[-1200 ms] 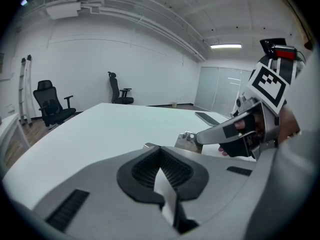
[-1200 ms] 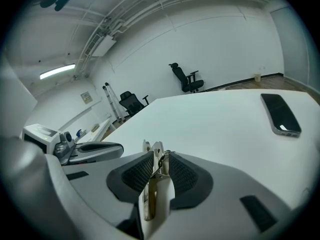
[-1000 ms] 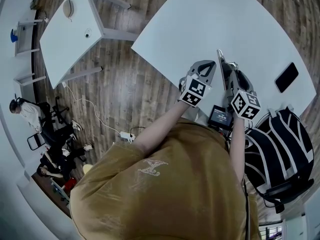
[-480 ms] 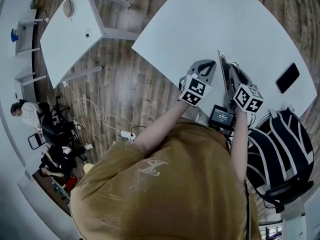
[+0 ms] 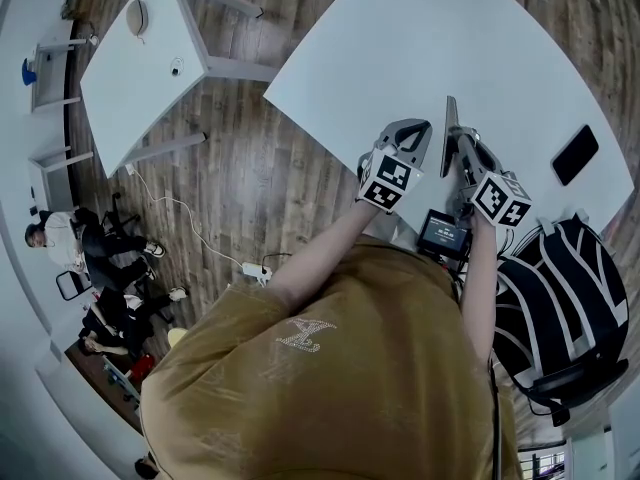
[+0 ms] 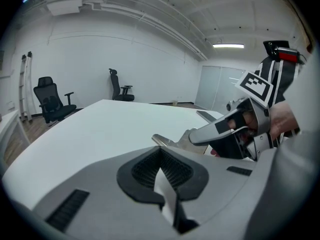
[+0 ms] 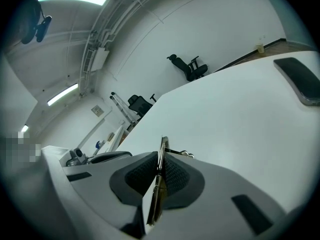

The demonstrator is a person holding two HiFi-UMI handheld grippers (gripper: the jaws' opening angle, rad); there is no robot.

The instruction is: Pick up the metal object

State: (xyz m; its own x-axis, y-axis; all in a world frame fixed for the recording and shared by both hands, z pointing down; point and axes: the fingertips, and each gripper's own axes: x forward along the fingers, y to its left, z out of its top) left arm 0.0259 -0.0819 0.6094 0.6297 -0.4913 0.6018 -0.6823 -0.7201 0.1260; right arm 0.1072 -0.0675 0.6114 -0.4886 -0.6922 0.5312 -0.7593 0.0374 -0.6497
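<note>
Head view, right claw: right of centre frame, over the near edge of the white table, pinching a thin metal piece that sticks up-frame past the tips.
Head view, left claw: just left of the right one, jaws pressed together.
Head view, other things: dark phone on the table at right; striped backpack at lower right.
Left gripper view, left claw: pads pressed together, nothing between them.
Left gripper view, metal piece: centre frame, just beyond the tips, lifted above the table, held by the right claw.
Right gripper view, right claw: pinches the metal piece edge-on and upright.
Right gripper view, phone: upper right, flat on the table.
</note>
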